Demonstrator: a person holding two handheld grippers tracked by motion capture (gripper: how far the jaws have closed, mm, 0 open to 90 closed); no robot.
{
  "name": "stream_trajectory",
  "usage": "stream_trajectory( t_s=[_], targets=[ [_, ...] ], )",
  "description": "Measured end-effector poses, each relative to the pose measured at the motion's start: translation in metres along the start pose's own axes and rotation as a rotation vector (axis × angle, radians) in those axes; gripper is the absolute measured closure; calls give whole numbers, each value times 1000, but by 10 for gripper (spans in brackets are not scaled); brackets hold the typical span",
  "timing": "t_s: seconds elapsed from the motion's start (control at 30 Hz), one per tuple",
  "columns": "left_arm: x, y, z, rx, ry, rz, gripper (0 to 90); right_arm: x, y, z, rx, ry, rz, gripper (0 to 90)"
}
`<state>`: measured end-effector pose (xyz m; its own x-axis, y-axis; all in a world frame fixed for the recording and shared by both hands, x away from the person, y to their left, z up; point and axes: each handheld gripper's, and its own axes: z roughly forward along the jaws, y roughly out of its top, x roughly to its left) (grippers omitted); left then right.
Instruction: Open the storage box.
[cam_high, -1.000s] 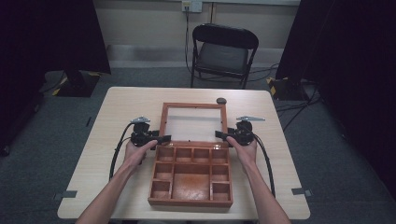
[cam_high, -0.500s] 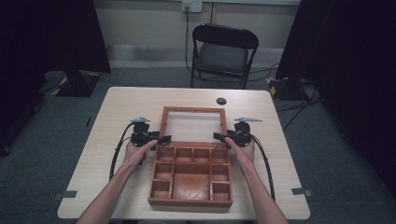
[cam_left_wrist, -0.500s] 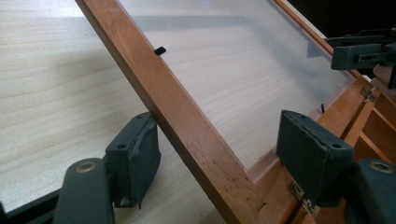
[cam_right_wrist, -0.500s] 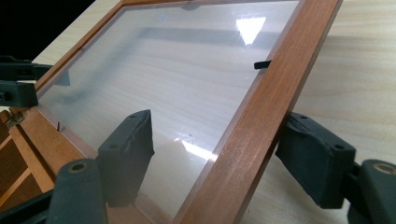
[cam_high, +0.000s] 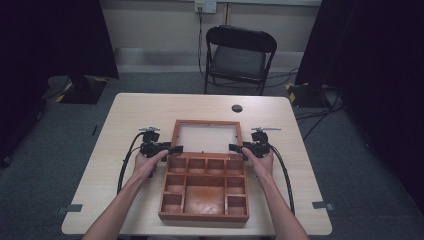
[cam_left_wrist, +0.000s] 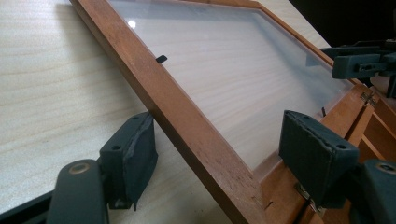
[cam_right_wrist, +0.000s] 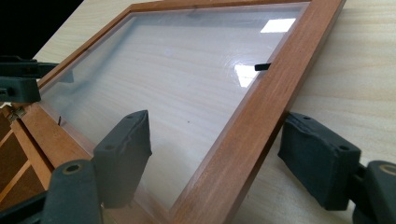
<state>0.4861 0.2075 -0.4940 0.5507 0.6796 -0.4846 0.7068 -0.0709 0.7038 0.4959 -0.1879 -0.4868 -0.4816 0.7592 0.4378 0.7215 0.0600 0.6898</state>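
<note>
1 wooden box (cam_high: 205, 187) with 1 glazed lid (cam_high: 206, 137), 2 grippers, 1 chair (cam_high: 239, 55), 1 table (cam_high: 140, 107).

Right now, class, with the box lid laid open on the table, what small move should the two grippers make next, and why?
Probably draw both grippers outward, off the lid. It lies flat, and each side rail sits between parted jaws that have just been opening: the left gripper and the right gripper no longer press it. Pulling sideways should clear the rails without nudging the lid.
</note>
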Motion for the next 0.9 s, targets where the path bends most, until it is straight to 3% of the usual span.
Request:
stream_trajectory(
  t_s=[0.07,0.17,0.3,0.47,0.63,0.73,0.9],
  targets=[
    [-3,0,-1,-11,23,10,261,0,0,0,6,-7,16,243],
    [-3,2,-5,0,41,37,263,0,1,-3,15,-11,-1,242],
    [-1,1,-9,-3,42,27,255,-3,2,-9,-2,-15,16,237],
    [-3,0,-17,1,55,55,231,3,3,-16,-7,-8,-21,237],
    [-3,-3,-32,-6,57,68,230,10,4,-30,-29,-10,-47,233],
    [-4,-6,-41,-6,79,97,226,12,0,-42,-81,24,-31,220],
    [-4,-12,-57,-7,101,119,209,14,-6,-60,-89,12,-53,186]
  ],
)
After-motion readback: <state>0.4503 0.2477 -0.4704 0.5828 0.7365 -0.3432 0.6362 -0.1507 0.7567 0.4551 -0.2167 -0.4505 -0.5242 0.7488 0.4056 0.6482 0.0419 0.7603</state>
